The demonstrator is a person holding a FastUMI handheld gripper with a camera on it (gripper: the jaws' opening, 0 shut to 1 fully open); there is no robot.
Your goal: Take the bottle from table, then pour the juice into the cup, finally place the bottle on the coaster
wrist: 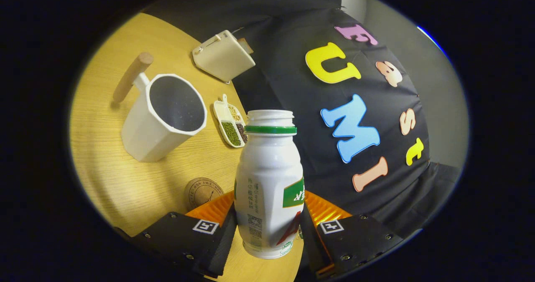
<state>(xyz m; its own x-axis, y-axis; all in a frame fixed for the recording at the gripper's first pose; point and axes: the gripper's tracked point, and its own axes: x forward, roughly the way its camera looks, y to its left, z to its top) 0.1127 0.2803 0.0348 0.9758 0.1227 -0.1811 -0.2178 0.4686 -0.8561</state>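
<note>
White bottle (pixel 268 177) with a green neck ring and green label patch; white cup (pixel 161 121) with a tan wooden handle; pale wood-grain bench (pixel 108 177); brown coaster (pixel 202 191).

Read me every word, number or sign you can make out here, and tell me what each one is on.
"MON AMIE": in the ring of lettering on the round coaster on the table; the rest of the ring is too small to read.
Bottle, clamped between both fingers of the gripper: its print is too small and turned sideways to read.
Square coded markers on the gripper: patterns, no words.
</note>
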